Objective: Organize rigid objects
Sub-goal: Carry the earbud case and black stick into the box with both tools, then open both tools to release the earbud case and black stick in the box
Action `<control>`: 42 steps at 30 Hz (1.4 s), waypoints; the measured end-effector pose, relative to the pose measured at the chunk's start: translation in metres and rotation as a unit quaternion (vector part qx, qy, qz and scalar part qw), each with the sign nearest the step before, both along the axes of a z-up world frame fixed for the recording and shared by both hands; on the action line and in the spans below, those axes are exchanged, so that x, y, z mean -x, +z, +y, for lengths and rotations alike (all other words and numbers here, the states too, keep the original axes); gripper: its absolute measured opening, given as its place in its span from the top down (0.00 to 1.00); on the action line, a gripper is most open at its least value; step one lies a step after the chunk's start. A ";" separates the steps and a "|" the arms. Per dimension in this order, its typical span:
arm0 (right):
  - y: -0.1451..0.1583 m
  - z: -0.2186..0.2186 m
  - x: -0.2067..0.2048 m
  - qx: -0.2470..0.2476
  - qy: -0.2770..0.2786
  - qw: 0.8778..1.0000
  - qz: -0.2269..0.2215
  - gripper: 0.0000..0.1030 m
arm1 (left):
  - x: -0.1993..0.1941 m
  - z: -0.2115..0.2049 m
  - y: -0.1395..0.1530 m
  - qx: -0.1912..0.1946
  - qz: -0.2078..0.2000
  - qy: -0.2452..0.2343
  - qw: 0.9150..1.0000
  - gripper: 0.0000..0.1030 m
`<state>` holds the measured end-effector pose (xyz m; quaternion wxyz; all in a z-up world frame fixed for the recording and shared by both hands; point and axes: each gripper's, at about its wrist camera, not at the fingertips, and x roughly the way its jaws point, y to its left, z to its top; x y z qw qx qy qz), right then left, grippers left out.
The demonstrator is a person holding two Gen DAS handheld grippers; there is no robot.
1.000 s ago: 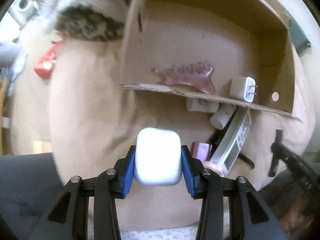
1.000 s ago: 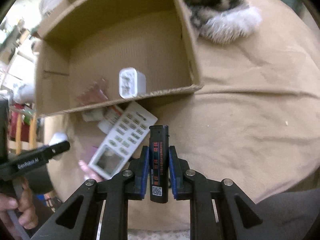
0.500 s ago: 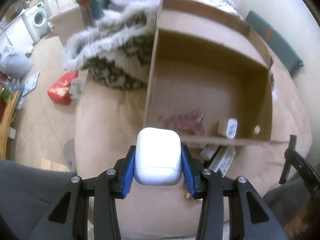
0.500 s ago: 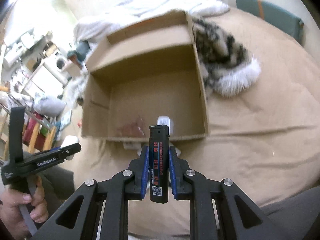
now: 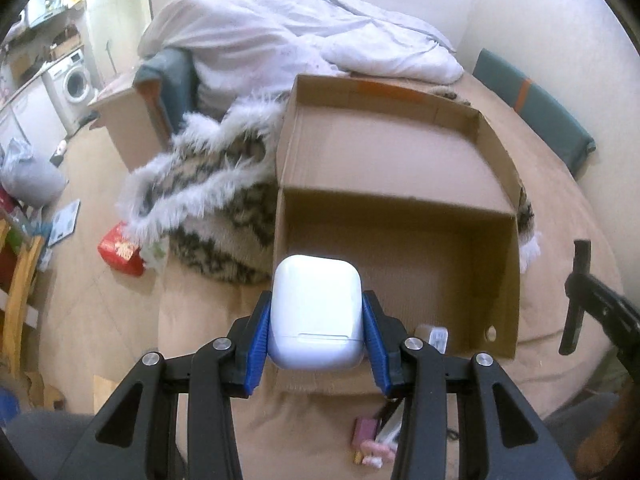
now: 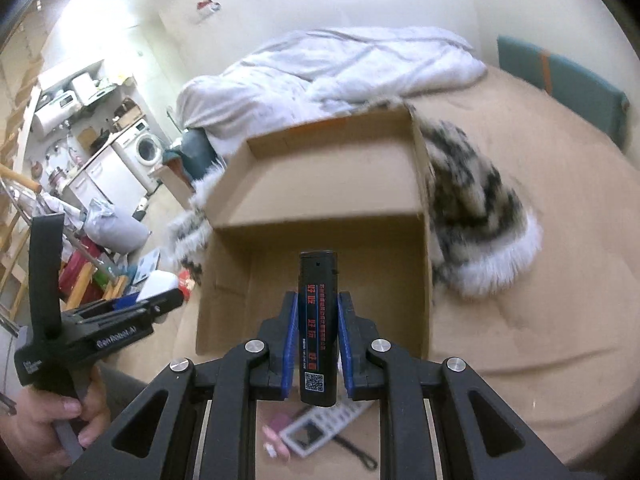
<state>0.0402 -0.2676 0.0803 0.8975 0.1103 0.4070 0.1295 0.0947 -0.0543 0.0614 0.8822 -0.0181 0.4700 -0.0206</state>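
Observation:
My left gripper (image 5: 316, 320) is shut on a white earbud case (image 5: 316, 308), held above the near edge of an open cardboard box (image 5: 400, 160). A white charger plug (image 5: 434, 336) lies in the box's near corner. My right gripper (image 6: 318, 320) is shut on a black lighter (image 6: 318, 320) with red lettering, held above the same box (image 6: 320, 184). The left gripper also shows in the right wrist view (image 6: 120, 316). A white calculator (image 6: 316, 428) and a small pink item (image 6: 280, 424) lie on the bed in front of the box.
The box sits on a tan bedsheet (image 6: 540, 300). A furry black-and-white throw (image 5: 208, 200) lies beside the box. A white duvet (image 5: 300, 36) is heaped behind it. A red packet (image 5: 120, 248) lies on the floor at left.
Both grippers have risen and tilted back with their objects. The box now looks smaller and lower, and the room behind it shows.

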 end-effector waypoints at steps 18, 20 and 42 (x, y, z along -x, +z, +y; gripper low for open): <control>-0.094 0.023 -0.067 0.034 0.025 0.997 0.057 0.81 | -0.043 -0.020 -0.092 -0.034 0.017 -0.013 0.999 0.62; -0.096 0.026 -0.069 0.038 0.029 0.997 0.059 0.81 | -0.044 -0.022 -0.094 -0.039 0.011 -0.015 0.999 0.62; -0.118 0.029 -0.087 0.066 0.005 0.993 0.097 0.81 | -0.042 -0.024 -0.106 -0.053 0.020 -0.016 0.998 0.62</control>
